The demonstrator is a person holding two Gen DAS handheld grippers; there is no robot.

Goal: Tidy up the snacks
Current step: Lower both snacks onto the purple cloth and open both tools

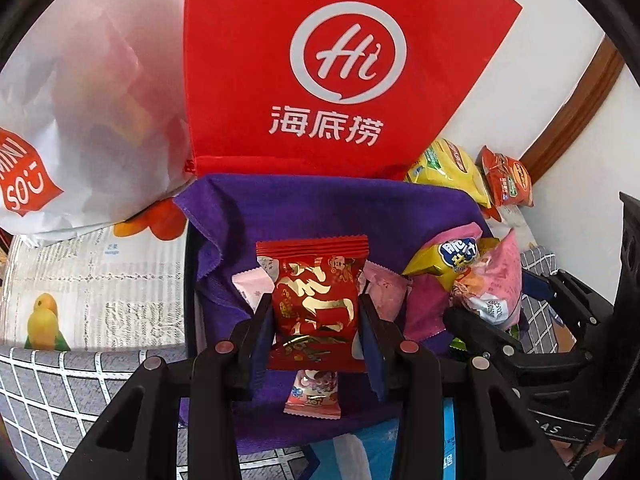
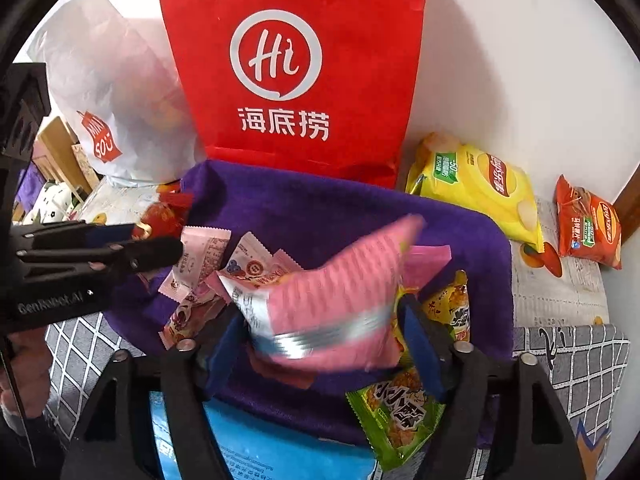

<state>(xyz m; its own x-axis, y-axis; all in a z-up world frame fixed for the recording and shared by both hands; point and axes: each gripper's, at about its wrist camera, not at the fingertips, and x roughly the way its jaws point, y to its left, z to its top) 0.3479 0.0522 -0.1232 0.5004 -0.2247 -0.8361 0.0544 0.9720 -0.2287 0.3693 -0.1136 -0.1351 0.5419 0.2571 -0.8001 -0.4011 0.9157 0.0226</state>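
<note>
My left gripper point(image 1: 316, 316) is shut on a red and gold snack packet point(image 1: 316, 300), held above the purple cloth point(image 1: 320, 208). Pink packets point(image 1: 384, 292) lie under it. My right gripper point(image 2: 324, 328) is shut on a pink snack packet point(image 2: 336, 292), blurred, over the purple cloth point(image 2: 320, 208). Under it lie a green packet point(image 2: 400, 412), a yellow packet point(image 2: 452, 304) and several pink and white packets point(image 2: 204, 256). The left gripper also shows in the right wrist view point(image 2: 156, 240), with the red packet point(image 2: 164, 216) in it.
A red Haidilao bag point(image 1: 340, 60) stands behind the cloth, also in the right wrist view point(image 2: 288, 72). A white Miniso bag point(image 2: 112, 100) stands to its left. A yellow chip bag point(image 2: 480, 188) and an orange chip bag point(image 2: 588, 224) lie at the right by the wall. A blue pack point(image 2: 260, 448) lies nearest.
</note>
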